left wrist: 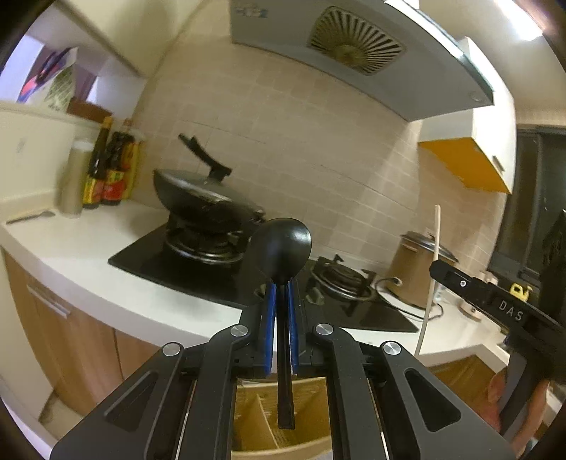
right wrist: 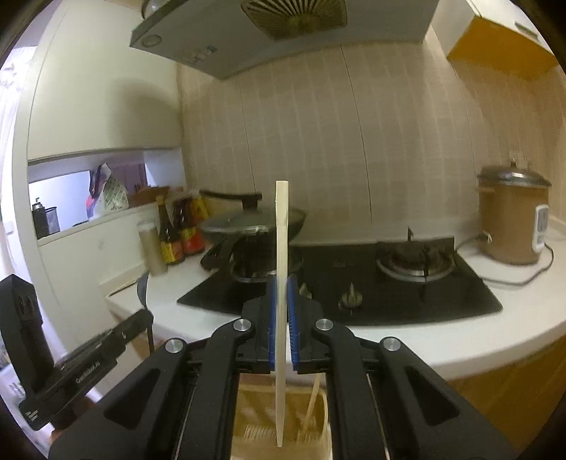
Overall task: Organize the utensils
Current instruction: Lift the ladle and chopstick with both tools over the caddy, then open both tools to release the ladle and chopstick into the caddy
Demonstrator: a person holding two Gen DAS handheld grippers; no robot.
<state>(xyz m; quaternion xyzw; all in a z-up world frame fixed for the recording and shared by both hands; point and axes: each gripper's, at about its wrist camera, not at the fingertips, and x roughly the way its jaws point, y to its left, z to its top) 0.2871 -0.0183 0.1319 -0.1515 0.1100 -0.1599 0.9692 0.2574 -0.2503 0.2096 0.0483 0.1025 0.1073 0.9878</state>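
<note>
My left gripper (left wrist: 282, 283) is clamped on one black plastic spoon (left wrist: 283, 244): the blue pads pinch its thin handle, the round bowl stands up above my fingertips, and the handle's end hangs down behind the jaws over a tan divided utensil holder (left wrist: 261, 417). My right gripper (right wrist: 282, 283) is closed tight on one pale wooden chopstick (right wrist: 282, 247), held upright, its square top above the pads and its lower end hanging over the same tan holder (right wrist: 254, 421), where more pale sticks (right wrist: 313, 403) lean in the right-hand compartment; how many I cannot tell. From my left view the right gripper (left wrist: 438, 269) shows at the right edge with that chopstick (left wrist: 434, 254).

Beyond my fingers lies a white countertop (right wrist: 406, 343) carrying a black glass gas hob (right wrist: 460, 297) with two burners. On the left burner sits one dark wok with a glass lid (right wrist: 253, 221); the right burner (right wrist: 414, 263) is bare. Two dark sauce bottles with red and yellow labels (right wrist: 177, 230) stand left of the wok, beside one tall beige canister (right wrist: 152, 249). One brown rice cooker with a metal lid (right wrist: 511, 219) stands at the far right, its cord trailing on the counter. A grey range hood (right wrist: 283, 32) hangs overhead.
</note>
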